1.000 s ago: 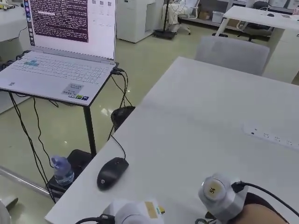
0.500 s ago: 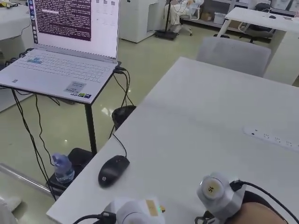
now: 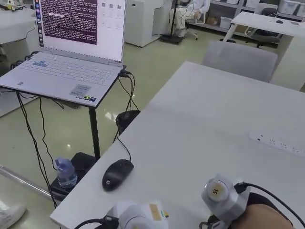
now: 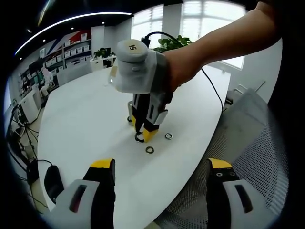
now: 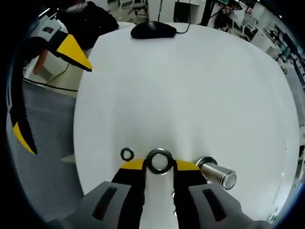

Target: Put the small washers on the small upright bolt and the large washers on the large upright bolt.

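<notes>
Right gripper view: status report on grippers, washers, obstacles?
Left gripper open. Right gripper shut on large washer. Bolt beside it; small washer loose on table. Path unobstructed.

A large washer [image 5: 159, 161] between right hand-held gripper [image 5: 159, 167] tips, small washer [image 5: 127, 154] flat alongside, silver bolt [image 5: 218, 174] upright

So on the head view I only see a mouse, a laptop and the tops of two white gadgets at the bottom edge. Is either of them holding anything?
Observer: Yes. The right gripper is shut on a large washer, pinched between its yellow tips.
Visitor: And the other one?
Observer: The left gripper has its jaws wide apart, with nothing between them.
Visitor: Where would that ring go?
Observer: Probably on the silver upright bolt, which stands on the table just beside the held washer.
</notes>
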